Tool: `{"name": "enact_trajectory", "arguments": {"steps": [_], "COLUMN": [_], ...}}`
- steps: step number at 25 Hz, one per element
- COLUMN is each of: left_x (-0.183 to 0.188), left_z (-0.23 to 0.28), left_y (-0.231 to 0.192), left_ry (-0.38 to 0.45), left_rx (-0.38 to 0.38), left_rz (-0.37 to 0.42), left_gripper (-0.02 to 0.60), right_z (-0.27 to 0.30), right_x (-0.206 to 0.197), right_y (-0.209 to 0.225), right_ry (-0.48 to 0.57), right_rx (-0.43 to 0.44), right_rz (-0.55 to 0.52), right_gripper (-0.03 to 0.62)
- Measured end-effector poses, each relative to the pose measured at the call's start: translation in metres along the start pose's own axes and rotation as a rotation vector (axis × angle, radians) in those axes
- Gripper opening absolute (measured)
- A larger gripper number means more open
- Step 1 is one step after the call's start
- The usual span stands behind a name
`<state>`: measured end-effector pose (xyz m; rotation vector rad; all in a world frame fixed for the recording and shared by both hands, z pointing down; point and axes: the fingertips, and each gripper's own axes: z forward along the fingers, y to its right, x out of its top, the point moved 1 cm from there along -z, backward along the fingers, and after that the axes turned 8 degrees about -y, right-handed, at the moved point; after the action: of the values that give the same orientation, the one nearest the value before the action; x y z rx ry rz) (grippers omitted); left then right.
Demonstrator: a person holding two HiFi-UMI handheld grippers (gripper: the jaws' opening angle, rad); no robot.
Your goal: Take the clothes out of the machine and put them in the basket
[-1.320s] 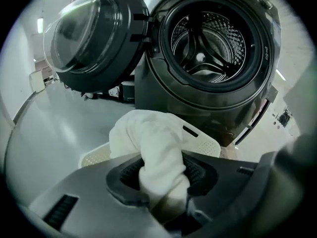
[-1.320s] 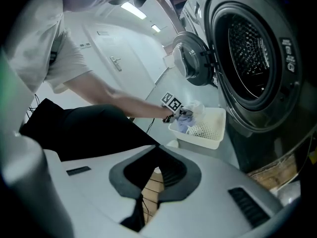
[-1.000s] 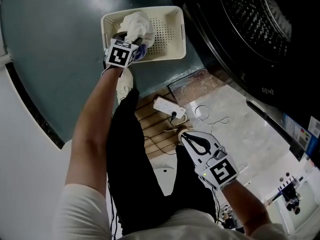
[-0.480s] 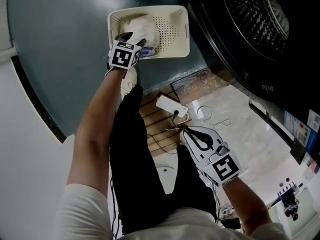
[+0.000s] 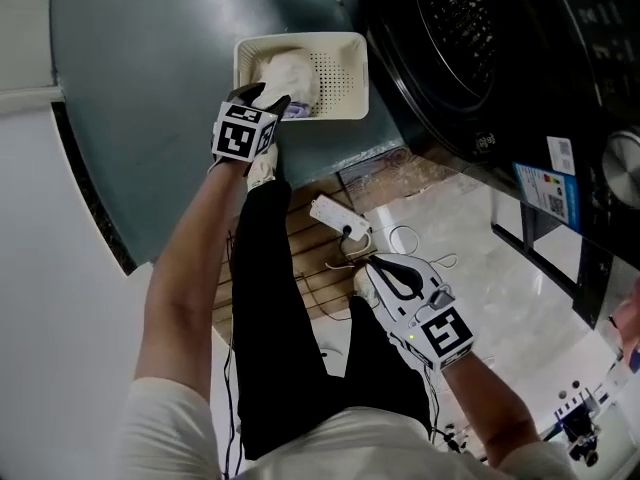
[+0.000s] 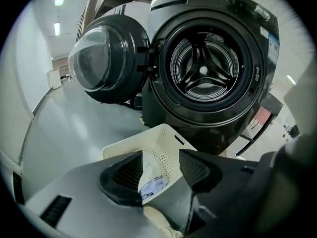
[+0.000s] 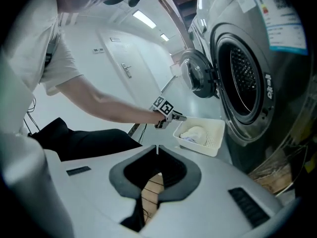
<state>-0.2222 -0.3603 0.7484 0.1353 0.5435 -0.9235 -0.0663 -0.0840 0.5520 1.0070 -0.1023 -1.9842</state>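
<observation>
A cream perforated basket stands on the grey floor before the dark washing machine, whose door hangs open. White clothes lie in the basket. My left gripper hovers above the basket's near edge, open; its jaws have just closed a little with nothing between them. My right gripper hangs low by my knee, shut and empty.
A white power strip with cables lies on a slatted wooden mat between my black-trousered leg and the machine. Glossy pale tiles run along the machine's front. The drum looks empty.
The left gripper let go of the white clothes, which now lie in the basket, and it has lifted back off them. The right gripper rose slightly. The head view swung toward the machine.
</observation>
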Motion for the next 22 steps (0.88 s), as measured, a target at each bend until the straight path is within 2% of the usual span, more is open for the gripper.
{"name": "enact_trajectory", "arguments": {"steps": [7,14,22], "left_x": [0.021,0.034,0.034], "left_z": [-0.104,-0.221,-0.353], "left_y": [0.050,0.129,0.254], "left_ry": [0.098,0.215,0.321], "left_rx": [0.014,-0.005,-0.048], "left_rz": [-0.026,-0.032,0.062], "left_gripper": [0.217,0.190,0.110], "right_z": [-0.066,-0.134,-0.213], "right_x": [0.001,0.003,0.001], "right_y": [-0.030,-0.065,-0.097], "right_ry": [0.060,0.121,0.173], "right_rx": [-0.022,-0.028,-0.055], "right_rz": [-0.062,-0.120,-0.204], "right_gripper": [0.018,0.018,0.018]}}
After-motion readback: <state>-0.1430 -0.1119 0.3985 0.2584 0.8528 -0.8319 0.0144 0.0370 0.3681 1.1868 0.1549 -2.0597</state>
